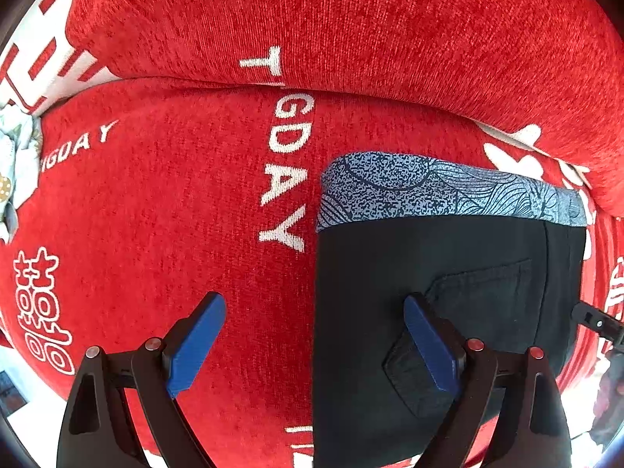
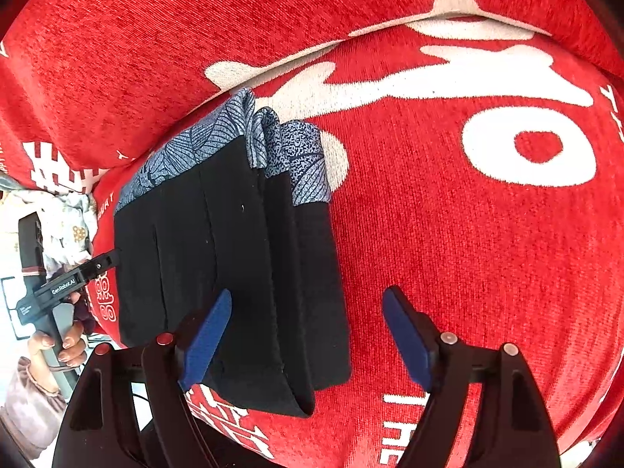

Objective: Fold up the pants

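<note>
The black pants [image 1: 436, 273] with a blue patterned waistband [image 1: 429, 187] lie folded in a compact stack on the red sofa seat [image 1: 175, 202]. My left gripper [image 1: 314, 335] is open and empty, straddling the stack's left edge. In the right wrist view the folded pants [image 2: 234, 257] show several layers with the waistband [image 2: 234, 144] at the far end. My right gripper [image 2: 308, 327] is open and empty over the stack's right edge. The left gripper's tip [image 2: 97, 265] touches the stack's left side there.
The sofa cover is red with white lettering, and its back cushion [image 1: 351, 19] rises just behind the pants. A pale crumpled cloth [image 1: 15, 156] lies at the far left. The seat's front edge drops to a light floor [image 2: 11, 234].
</note>
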Motion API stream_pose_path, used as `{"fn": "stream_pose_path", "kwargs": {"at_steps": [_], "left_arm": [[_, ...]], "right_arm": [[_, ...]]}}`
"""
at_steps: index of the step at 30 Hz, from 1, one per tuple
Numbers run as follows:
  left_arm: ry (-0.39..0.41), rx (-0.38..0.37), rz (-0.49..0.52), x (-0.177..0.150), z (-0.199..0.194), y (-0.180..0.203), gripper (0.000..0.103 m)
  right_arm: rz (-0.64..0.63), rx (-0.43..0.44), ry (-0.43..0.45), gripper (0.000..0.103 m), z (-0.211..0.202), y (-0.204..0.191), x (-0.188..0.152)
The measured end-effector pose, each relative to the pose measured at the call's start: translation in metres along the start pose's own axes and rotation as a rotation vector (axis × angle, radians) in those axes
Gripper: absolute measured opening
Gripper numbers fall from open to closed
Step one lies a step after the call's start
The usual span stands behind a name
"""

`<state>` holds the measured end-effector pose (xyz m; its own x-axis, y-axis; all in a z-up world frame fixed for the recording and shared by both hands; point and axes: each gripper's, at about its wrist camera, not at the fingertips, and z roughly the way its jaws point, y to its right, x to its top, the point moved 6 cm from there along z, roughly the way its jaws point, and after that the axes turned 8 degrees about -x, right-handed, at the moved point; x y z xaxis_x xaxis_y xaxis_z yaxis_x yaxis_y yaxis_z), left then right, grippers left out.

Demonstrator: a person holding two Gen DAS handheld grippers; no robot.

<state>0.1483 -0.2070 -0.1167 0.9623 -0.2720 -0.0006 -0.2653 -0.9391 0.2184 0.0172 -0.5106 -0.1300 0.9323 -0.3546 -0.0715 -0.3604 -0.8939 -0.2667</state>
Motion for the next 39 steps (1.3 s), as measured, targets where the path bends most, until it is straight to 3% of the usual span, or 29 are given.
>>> {"fn": "stream_pose_path", "kwargs": {"at_steps": [4, 8, 15, 22, 23, 26, 32, 34, 37, 39], "left_arm": [[0.001, -0.055, -0.014, 0.002, 0.0, -0.002, 0.093], [-0.021, -0.192, -0.038, 0.002, 0.002, 0.0, 0.093], [-0.115, -0.366, 0.044, -0.006, 0.018, 0.016, 0.093], [-0.146, -0.439, 0.094, -0.018, 0.034, 0.028, 0.094], [-0.14, -0.45, 0.091, -0.017, 0.036, 0.029, 0.098], [-0.122, -0.466, 0.087, -0.016, 0.043, 0.035, 0.1], [-0.091, -0.426, 0.059, -0.013, 0.051, 0.045, 0.102], [-0.091, -0.414, 0.05, -0.013, 0.05, 0.047, 0.099], [-0.064, -0.409, 0.08, -0.014, 0.042, 0.055, 0.083], [-0.039, -0.41, 0.092, -0.017, 0.032, 0.056, 0.072]], "right_arm": [[0.002, 0.011, -0.007, 0.084, 0.002, -0.001, 0.002], [-0.005, 0.024, -0.008, 0.085, 0.0, 0.004, 0.002], [-0.018, 0.099, -0.036, 0.087, 0.003, 0.002, 0.003], [-0.039, 0.221, -0.088, 0.087, 0.022, -0.001, 0.014], [-0.041, 0.234, -0.099, 0.087, 0.027, -0.001, 0.016], [-0.057, 0.342, -0.103, 0.088, 0.035, -0.012, 0.027], [-0.115, 0.34, -0.117, 0.09, 0.047, -0.03, 0.035], [-0.083, 0.321, -0.119, 0.078, 0.047, -0.03, 0.036], [-0.043, 0.312, -0.114, 0.058, 0.04, -0.02, 0.035], [-0.042, 0.311, -0.102, 0.053, 0.034, -0.02, 0.032]]}}
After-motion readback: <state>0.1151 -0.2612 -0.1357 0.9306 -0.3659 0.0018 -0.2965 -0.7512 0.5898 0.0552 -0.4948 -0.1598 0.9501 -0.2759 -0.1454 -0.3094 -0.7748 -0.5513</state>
